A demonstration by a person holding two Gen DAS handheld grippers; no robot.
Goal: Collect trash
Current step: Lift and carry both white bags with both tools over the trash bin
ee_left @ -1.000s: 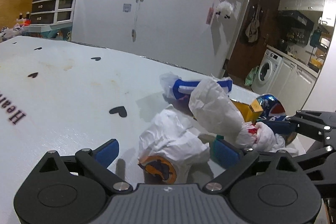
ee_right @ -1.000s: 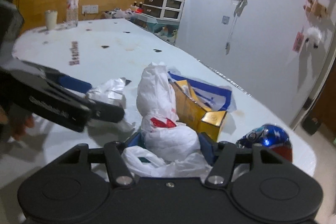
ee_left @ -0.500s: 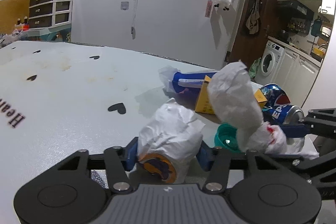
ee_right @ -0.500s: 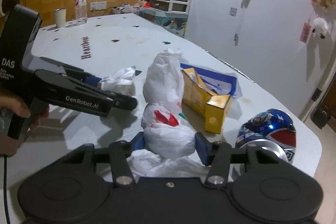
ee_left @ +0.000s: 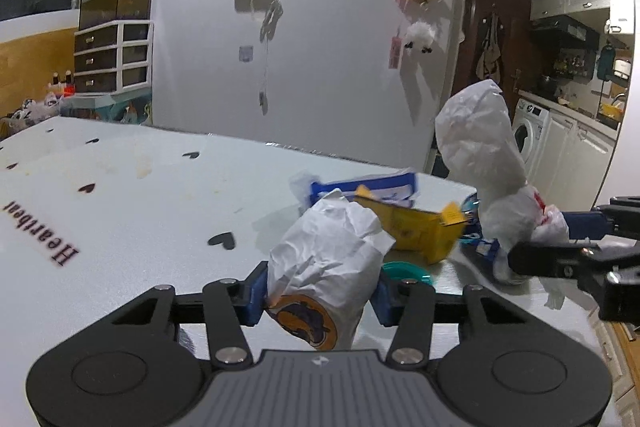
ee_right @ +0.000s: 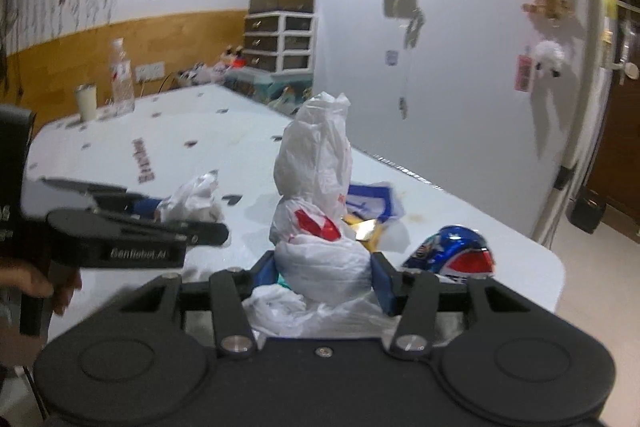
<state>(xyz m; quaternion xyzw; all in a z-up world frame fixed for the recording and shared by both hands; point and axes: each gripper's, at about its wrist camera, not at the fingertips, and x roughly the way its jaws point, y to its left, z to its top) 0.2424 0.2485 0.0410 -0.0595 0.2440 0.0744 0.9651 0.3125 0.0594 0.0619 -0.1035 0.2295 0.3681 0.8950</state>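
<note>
My left gripper [ee_left: 320, 291] is shut on a crumpled white paper wrapper [ee_left: 328, 255] with an orange and brown logo, held just above the white table [ee_left: 120, 211]. My right gripper [ee_right: 324, 279] is shut on a white plastic bag [ee_right: 316, 167] with red print, whose top stands upright. In the left wrist view the bag [ee_left: 480, 147] and the right gripper [ee_left: 548, 243] are at the right. From the right wrist view, the left gripper [ee_right: 176, 211] holds the wrapper [ee_right: 196, 199] at the left. On the table lie a yellow carton [ee_left: 416, 231], a blue and white packet [ee_left: 368, 187], a teal lid [ee_left: 404, 273] and a crushed Pepsi can [ee_right: 452, 251].
The table's rounded corner and edge [ee_right: 552, 267] are close on the right, with floor beyond. A water bottle [ee_right: 122, 83] and a cup [ee_right: 87, 103] stand at the table's far end. A drawer unit [ee_left: 114, 57] is against the wall. A person's hand [ee_right: 36, 275] grips the left tool.
The left jaws went from wide open to closed on the wrapper. Both grippers have risen, lifting the wrapper and the bag above the other trash.
</note>
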